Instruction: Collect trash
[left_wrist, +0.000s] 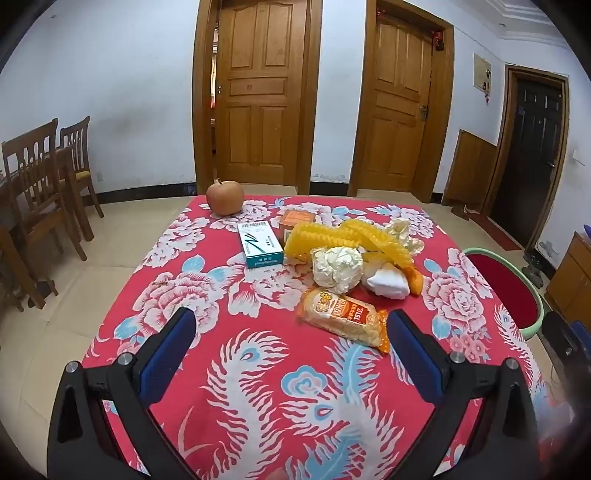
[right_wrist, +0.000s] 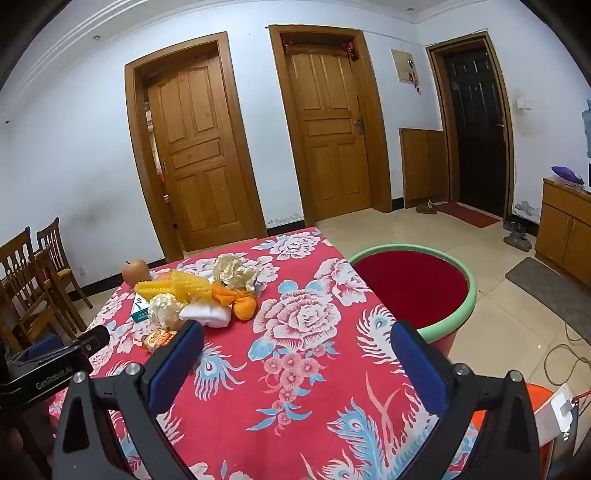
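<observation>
Trash heap (left_wrist: 347, 254): crumpled paper, yellow wrap, snack packet; ahead of left hand-held gripper (left_wrist: 291, 328), left of right hand-held gripper (right_wrist: 297, 345); both wide open, empty.

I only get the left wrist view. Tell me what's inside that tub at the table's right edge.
Observer: The right wrist view shows most of the green-rimmed tub: a bare red inside, no trash visible.
Operator: Report the right hand-held gripper.
Observer: The right hand-held gripper is open above the tablecloth, with nothing between its jaws.
Operator: Describe the orange thing behind the white wad.
Observer: It is a knotted orange bag, lying against the white wad.
</observation>
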